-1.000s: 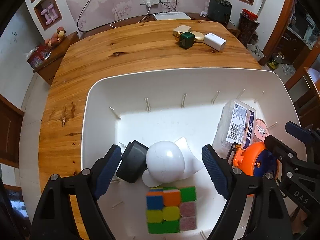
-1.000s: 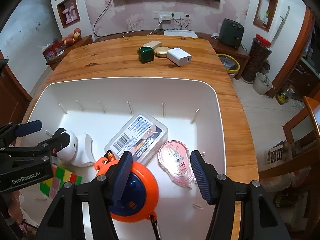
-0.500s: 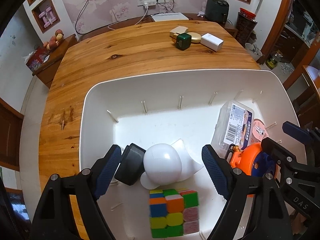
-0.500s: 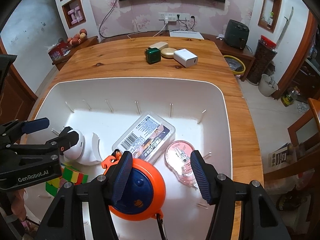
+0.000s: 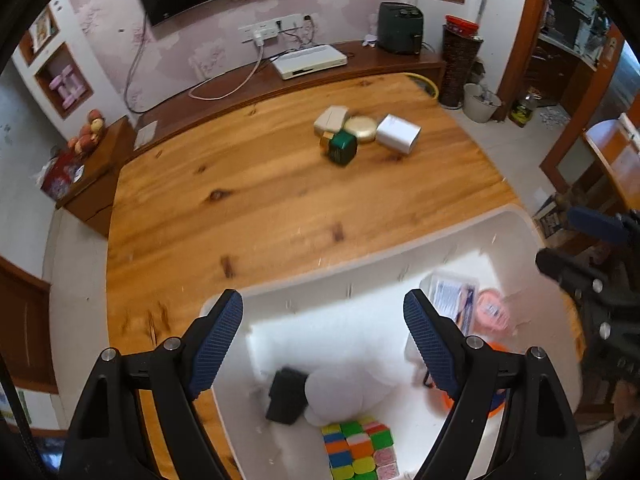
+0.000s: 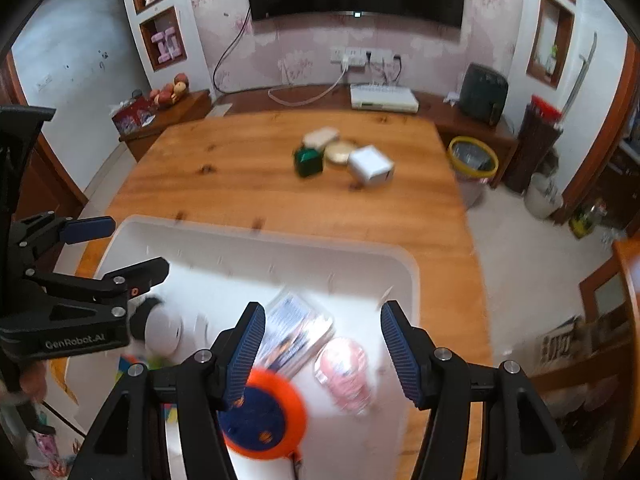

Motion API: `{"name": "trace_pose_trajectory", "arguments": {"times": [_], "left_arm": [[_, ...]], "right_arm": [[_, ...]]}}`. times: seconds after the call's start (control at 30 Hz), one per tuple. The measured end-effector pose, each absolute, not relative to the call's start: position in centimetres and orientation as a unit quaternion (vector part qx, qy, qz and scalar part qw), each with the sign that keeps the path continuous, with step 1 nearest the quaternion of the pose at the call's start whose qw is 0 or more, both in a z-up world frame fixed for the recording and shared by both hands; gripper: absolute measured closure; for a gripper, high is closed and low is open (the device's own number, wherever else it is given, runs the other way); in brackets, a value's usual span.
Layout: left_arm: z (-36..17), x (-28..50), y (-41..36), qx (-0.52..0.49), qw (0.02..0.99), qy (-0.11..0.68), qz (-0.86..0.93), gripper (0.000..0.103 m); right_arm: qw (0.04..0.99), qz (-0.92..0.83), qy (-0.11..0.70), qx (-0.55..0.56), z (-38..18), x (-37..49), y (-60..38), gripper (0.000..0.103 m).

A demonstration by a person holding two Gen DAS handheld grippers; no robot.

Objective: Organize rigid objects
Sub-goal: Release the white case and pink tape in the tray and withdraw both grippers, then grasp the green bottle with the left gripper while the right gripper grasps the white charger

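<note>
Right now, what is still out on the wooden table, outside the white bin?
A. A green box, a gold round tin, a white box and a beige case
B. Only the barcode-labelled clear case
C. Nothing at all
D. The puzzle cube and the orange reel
A: the green box, gold tin, white box and beige case sit clustered on the table, beyond the white bin.

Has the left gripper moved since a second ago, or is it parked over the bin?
Yes. The left gripper has lifted up and back: the white bin shrank toward the frame's bottom, exposing more table.
</note>
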State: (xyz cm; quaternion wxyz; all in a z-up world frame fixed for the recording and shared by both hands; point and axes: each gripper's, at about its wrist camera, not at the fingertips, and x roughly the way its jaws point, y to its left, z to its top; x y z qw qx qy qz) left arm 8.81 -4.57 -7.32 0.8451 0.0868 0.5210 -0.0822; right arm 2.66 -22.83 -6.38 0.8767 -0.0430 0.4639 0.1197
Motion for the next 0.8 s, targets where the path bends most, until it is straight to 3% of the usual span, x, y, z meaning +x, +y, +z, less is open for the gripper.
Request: {"name": "trace_pose_trajectory", "arguments": {"times": [0.27, 0.5, 0.8], "left_arm": [[-2.5, 16.4, -5.5, 0.119, 0.842, 0.515, -0.106, 0.018], [-2.2, 23.0, -6.6, 0.14, 0.837, 0.52, -0.097, 0.018], [-8.5, 28.7, -8.4, 0.156, 0.791, 0.574, -0.147, 0.018]], "right_arm": [[0.892, 0.09, 0.439, -0.056, -0.5, 9.9, -25.5, 0.04], [0.895, 0.092, 0.437, -0.02, 2.6, 17.7, -27.5, 0.037], [0.857, 0.105, 0.501, -0.067, -4.2, 25.8, -26.0, 0.035]]}}
